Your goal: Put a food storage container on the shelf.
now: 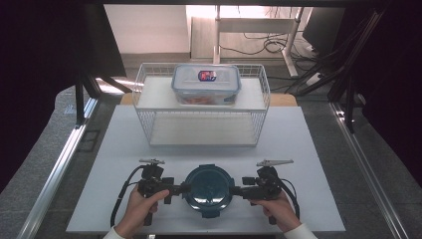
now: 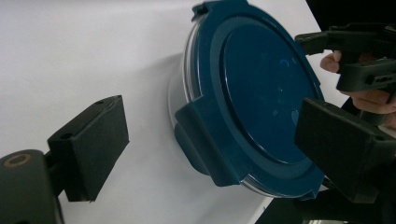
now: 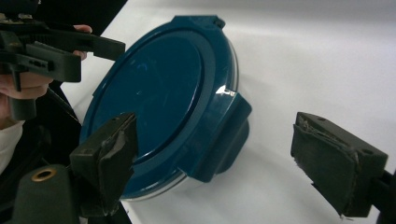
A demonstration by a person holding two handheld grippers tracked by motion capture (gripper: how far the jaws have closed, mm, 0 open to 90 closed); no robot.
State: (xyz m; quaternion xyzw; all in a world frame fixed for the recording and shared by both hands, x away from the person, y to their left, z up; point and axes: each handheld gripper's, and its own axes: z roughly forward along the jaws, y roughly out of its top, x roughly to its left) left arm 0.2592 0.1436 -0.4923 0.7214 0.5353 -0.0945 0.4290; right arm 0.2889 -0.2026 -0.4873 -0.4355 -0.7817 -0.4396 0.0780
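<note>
A: Container first: where does the round blue-lidded container (image 1: 208,187) sit?

B: On the white tabletop (image 1: 124,149), close to its near edge, midway between the two hands. Its dark blue lid is on, with latch tabs showing at its rim; the clear wall under the lid shows in the left gripper view (image 2: 180,79), but what is inside I cannot tell.

A: And the hand-held grippers?

B: The left hand-held gripper (image 1: 185,188) points at the container's left side, the right hand-held gripper (image 1: 235,189) at its right. Both have their jaws spread apart. In each gripper view a latch tab lies between the two pads (image 2: 93,142), with one pad over the lid's edge and the other out over bare tabletop; neither pair presses on it.

A: Room to move?

B: Open white surface to the left, to the right, and beyond the container up to the wire basket (image 1: 149,79). Behind the hands the tabletop ends almost at once.

A: Anything in that basket?

B: It stands well apart, at the far side, with two white shelves. On the upper one sits a rectangular clear box (image 1: 206,83) with a clear lid bearing a small label; something orange shows through its wall. The lower shelf holds nothing I can make out
</note>
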